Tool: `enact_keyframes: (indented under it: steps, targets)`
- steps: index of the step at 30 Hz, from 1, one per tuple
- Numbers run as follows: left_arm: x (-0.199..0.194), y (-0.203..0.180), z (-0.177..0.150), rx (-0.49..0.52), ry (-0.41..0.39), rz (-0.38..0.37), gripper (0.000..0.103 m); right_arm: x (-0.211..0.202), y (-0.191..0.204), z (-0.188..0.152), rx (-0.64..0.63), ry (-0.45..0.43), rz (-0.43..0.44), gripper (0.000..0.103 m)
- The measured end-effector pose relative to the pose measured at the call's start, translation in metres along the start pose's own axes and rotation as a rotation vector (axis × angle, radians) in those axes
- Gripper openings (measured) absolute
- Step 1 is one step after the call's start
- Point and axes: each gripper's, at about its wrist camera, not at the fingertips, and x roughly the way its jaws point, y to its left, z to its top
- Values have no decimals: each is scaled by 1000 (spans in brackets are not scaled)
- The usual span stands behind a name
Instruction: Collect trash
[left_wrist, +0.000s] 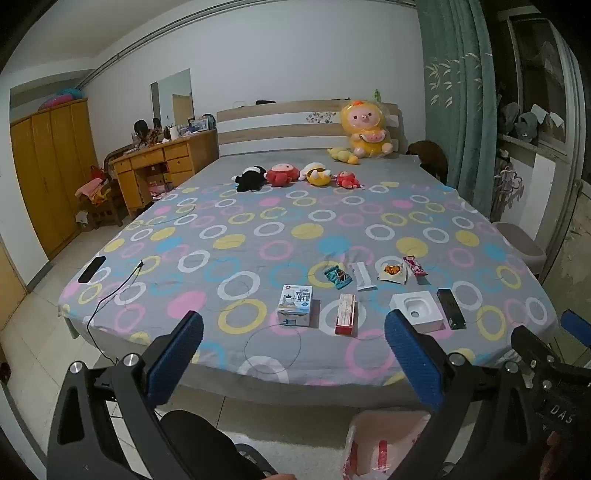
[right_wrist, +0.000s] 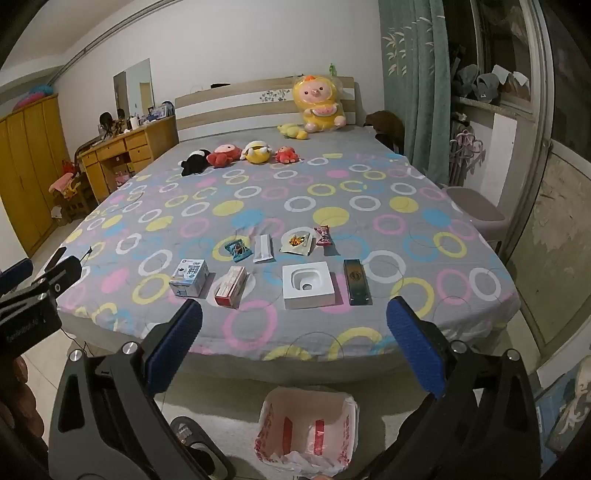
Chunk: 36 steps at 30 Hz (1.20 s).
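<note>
the left gripper and the right gripper are both held above the foot of the bed, tilted down, and each one has its blue pads wide apart with nothing between them.

the trash lies in two rows on the near part of the bed cover. in the near row, seen from the foot, there is a small blue and white box at about 10 o'clock, then a red and white box, a white square tray and a dark flat box at about 2 o'clock. just behind them, toward 12 o'clock, lie a teal wrapper, a white wrapper, an orange snack packet and a pink wrapper. all pieces lie apart from each other.

on the floor at 6 o'clock, below the right gripper, stands a bin with a white and red plastic bag open inside it. far at 12 o'clock some plush toys sit near the headboard.
</note>
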Motion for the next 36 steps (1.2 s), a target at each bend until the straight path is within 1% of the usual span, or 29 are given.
enact_keyframes:
  steps: [1, 7, 36]
  targets:
    - [0, 0, 0, 0, 0, 0, 96, 1, -1, 0, 9, 11, 6, 98]
    - [-1, 0, 0, 0, -15, -1, 96, 2, -1, 1, 7, 10, 4, 98]
    - [3, 5, 2, -10, -12, 5, 96, 3, 5, 0, 0, 13, 7, 98]
